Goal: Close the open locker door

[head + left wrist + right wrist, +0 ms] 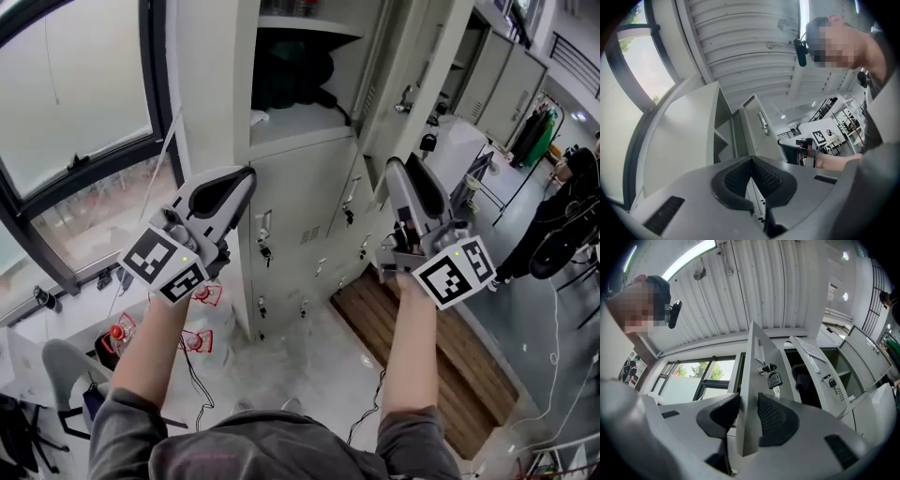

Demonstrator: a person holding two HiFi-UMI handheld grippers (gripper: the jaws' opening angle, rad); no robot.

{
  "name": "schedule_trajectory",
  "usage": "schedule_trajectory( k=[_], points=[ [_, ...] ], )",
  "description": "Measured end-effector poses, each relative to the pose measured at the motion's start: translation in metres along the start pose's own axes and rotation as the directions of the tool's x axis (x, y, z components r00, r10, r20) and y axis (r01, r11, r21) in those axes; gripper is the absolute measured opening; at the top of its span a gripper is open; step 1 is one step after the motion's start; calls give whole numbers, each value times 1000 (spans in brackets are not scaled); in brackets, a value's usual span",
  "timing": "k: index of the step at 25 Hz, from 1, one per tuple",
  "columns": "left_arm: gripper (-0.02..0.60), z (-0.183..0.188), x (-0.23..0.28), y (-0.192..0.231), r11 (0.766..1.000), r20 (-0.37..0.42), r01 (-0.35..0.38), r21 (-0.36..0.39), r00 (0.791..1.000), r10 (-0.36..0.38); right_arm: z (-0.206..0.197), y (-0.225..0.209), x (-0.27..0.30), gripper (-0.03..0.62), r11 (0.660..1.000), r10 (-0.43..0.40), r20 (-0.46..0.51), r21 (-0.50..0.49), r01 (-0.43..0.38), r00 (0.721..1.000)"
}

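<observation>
The grey open locker door (394, 56) swings out from the upper compartment, where a dark bag (291, 75) lies. My right gripper (394, 169) is at the door's lower edge. In the right gripper view its jaws (749, 401) stand open with the door's edge (752, 362) between the pads, and a key with a tag (773, 379) hangs from the lock just above. My left gripper (246, 178) is shut on nothing in front of the closed lower lockers, left of the door. In the left gripper view its pads (751, 161) meet at the tips, and the door (759, 133) shows beyond.
Closed lower lockers (300, 225) with keys in their locks fill the middle. A big window (75, 94) is at the left, with a chair (66, 366) below it. A wooden platform (422, 347) lies under the right arm. More lockers (506, 84) and a person (562, 206) are at the right.
</observation>
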State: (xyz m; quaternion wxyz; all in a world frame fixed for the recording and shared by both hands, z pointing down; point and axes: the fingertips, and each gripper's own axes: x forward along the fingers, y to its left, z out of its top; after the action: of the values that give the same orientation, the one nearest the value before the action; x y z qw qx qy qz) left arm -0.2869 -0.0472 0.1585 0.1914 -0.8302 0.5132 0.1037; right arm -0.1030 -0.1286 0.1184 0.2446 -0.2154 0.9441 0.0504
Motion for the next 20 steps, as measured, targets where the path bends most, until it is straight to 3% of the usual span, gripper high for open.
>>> schedule_trajectory(
  k=[20],
  points=[
    [14,7,-42,43,997,-5,-76,19,997,76,-39,44,61,143,996,85,-14,32,-85,996]
  ],
)
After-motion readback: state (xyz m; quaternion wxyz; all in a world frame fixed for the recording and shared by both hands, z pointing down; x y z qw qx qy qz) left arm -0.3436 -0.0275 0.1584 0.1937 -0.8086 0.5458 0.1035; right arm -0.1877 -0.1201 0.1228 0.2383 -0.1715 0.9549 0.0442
